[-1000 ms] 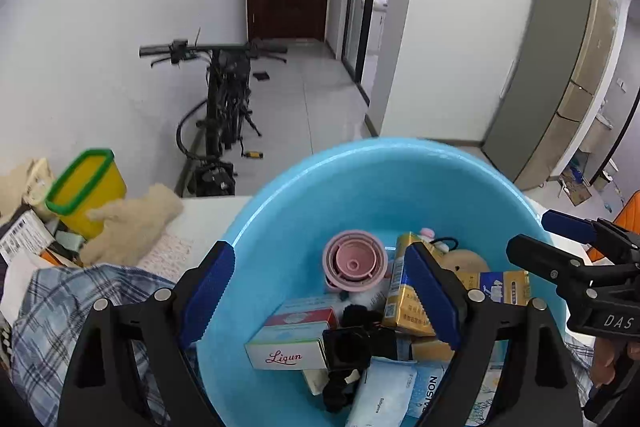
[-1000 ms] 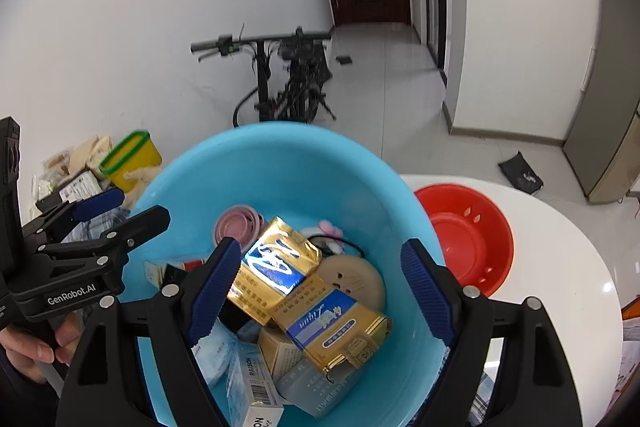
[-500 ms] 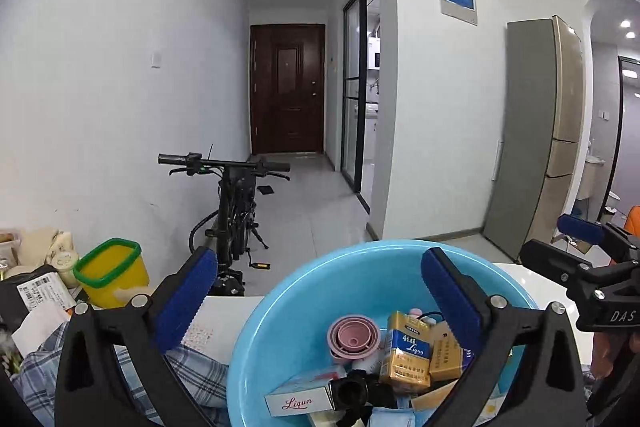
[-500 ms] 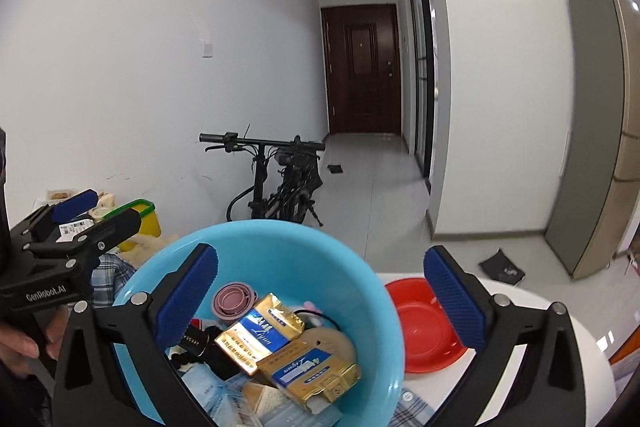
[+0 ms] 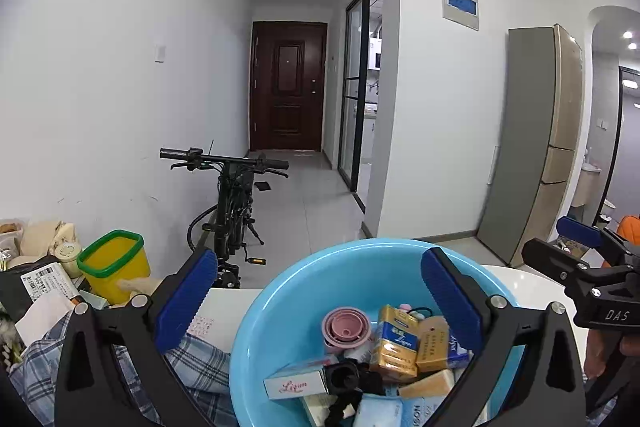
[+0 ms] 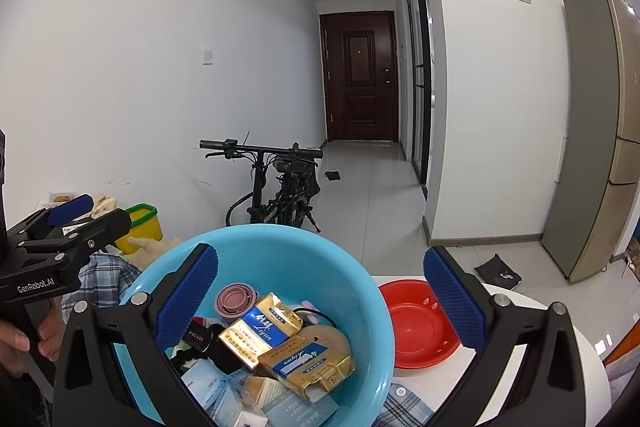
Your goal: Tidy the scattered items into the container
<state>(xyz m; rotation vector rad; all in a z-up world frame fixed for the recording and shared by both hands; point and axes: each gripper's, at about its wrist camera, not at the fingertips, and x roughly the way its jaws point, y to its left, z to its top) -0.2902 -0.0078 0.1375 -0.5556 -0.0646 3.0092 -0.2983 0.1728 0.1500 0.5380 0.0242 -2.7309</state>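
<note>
A light blue basin sits on the white table, low in both wrist views. In it lie a pink collapsible cup, gold packs, a white and pink box, a black item and several paper packets. My left gripper stands wide open above the basin's near side, nothing between its blue pads. My right gripper is open just as wide over the basin and the gold packs, holding nothing. Each gripper shows in the other's view: right gripper, left gripper.
A red bowl sits on the white table right of the basin. A plaid cloth, a yellow tub with a green rim and packets crowd the left. A bicycle leans on the wall behind.
Both grippers have drawn back, risen and tilted up, so the basin has sunk low in each view. Both pairs of jaws have spread wider. The items in the basin lie as before.
</note>
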